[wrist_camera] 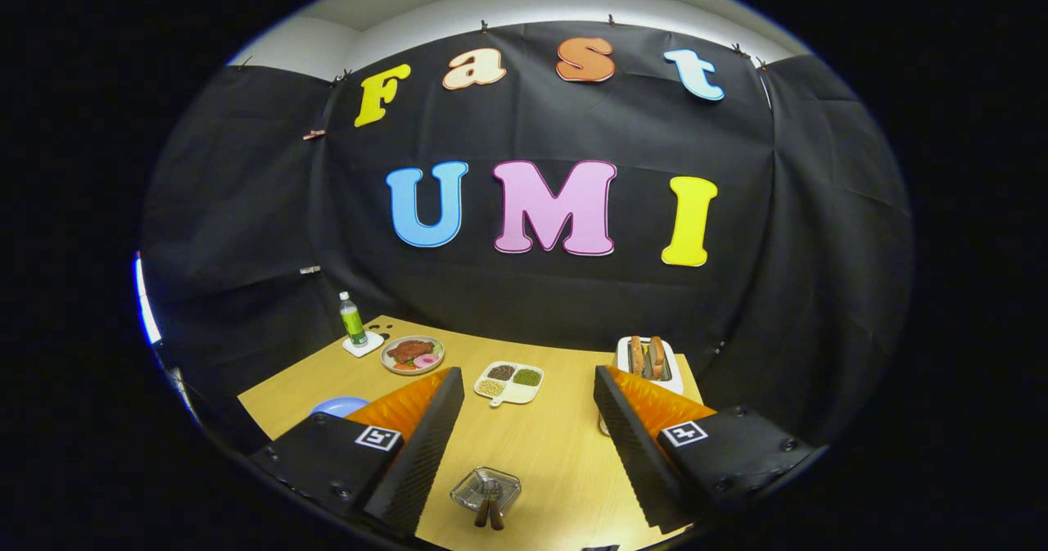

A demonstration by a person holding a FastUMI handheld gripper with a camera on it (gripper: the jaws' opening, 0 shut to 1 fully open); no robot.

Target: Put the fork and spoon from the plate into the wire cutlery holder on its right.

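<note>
My gripper [528,372] hangs open high above the wooden table [557,444], and its fingers hold nothing. The wire cutlery holder [485,488] stands on the table below, in the gap between the fingers and nearer the left one. Two utensils with brown handles [490,513] sit in it, their handles sticking out toward me. I cannot tell fork from spoon at this size. To the holder's left, a blue plate [337,406] is mostly hidden behind the left finger [426,444].
At the back of the table are a green bottle [352,322] on a white coaster, a plate of food [413,354], a white divided dish [509,382] of beans and a toaster [648,361] with bread. Black cloth walls close in behind.
</note>
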